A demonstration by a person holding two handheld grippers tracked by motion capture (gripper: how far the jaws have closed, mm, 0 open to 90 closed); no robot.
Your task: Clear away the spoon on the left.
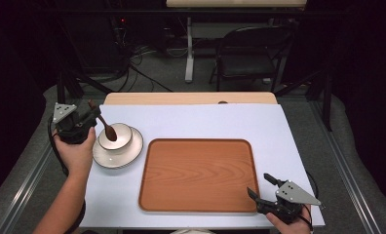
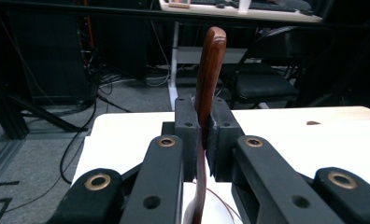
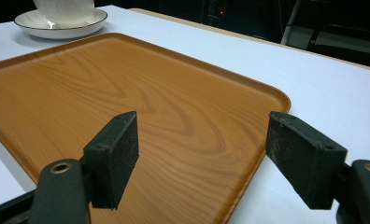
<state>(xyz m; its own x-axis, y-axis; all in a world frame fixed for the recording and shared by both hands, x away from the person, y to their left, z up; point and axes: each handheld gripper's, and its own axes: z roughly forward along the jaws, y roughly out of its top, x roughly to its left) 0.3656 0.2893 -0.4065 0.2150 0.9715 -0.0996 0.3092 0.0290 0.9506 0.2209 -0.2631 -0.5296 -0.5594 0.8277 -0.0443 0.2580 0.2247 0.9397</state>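
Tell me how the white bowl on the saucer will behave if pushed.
The bowl looks like glazed ceramic, so probably rigid, breakable. It sits loose on the saucer, so it may slide. The spoon resting in it, clamped by the left gripper, could lever it.

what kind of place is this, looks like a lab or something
Probably a lab or recording studio, not a home: dark surroundings, loose cables on the floor, a folding chair, and a white-covered table framed by metal rails.

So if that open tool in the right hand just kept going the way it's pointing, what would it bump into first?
Most likely the wooden tray: the right tool, jaws wide apart, points low across it. Beyond that stand the saucer and cup, though depth is hard to judge.
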